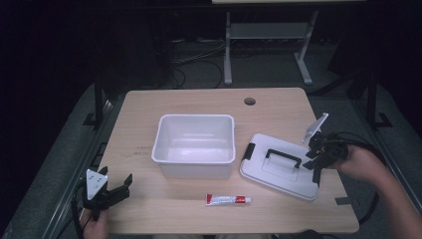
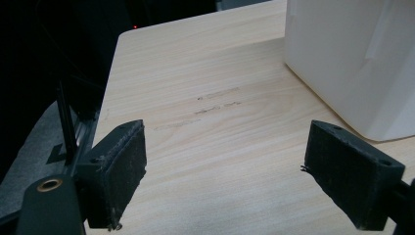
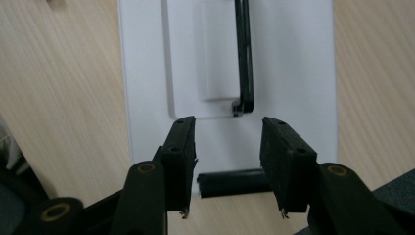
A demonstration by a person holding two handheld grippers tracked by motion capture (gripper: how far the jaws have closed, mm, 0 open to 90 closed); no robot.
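Observation:
A white plastic tub stands open in the middle of the table. Its white lid with a black handle lies flat to the right of it. My right gripper hovers over the lid's right end, open. In the right gripper view its jaws stand apart above the lid, with a black end latch below the gap and no pad touching it. My left gripper rests at the table's front left, open and empty; the tub's wall is to its right.
A red and white tube lies near the front edge, between the tub and the person. A round cable hole is at the far side of the table. A desk frame stands behind on the dark floor.

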